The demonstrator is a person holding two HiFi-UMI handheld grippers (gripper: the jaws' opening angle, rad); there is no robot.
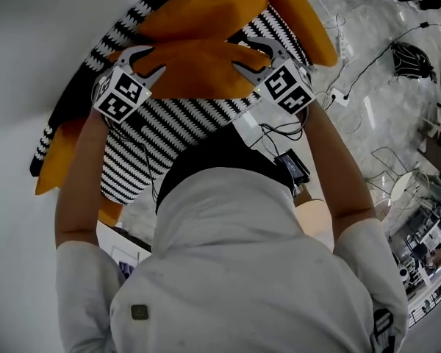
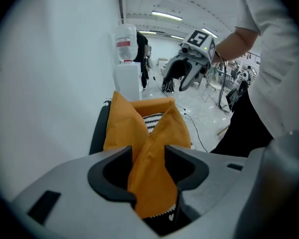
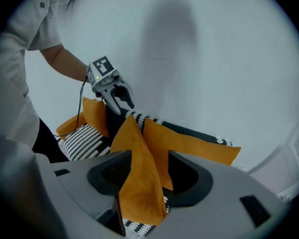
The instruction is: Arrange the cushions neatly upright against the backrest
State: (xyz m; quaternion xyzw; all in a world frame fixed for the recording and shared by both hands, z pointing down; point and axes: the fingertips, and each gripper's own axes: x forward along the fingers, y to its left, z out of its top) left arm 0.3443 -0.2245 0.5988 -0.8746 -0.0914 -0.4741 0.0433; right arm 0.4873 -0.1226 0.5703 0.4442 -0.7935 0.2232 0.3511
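The only print is a red label on the water bottle [image 2: 125, 43], too small to read, plus black-and-white square markers [image 1: 121, 94]. The orange cushion [image 1: 198, 68] is plain cloth with pointed corners. It lies over a black-and-white striped cushion [image 1: 169, 131], with another orange cushion [image 1: 213, 6] behind it near the white wall [image 1: 29, 50]. The left claw [image 1: 148, 61] stands wide, and one corner of the orange cushion rises between its jaws without being pinched. The right claw [image 1: 250, 57] is wide too, with the opposite corner poking up loose between its jaws
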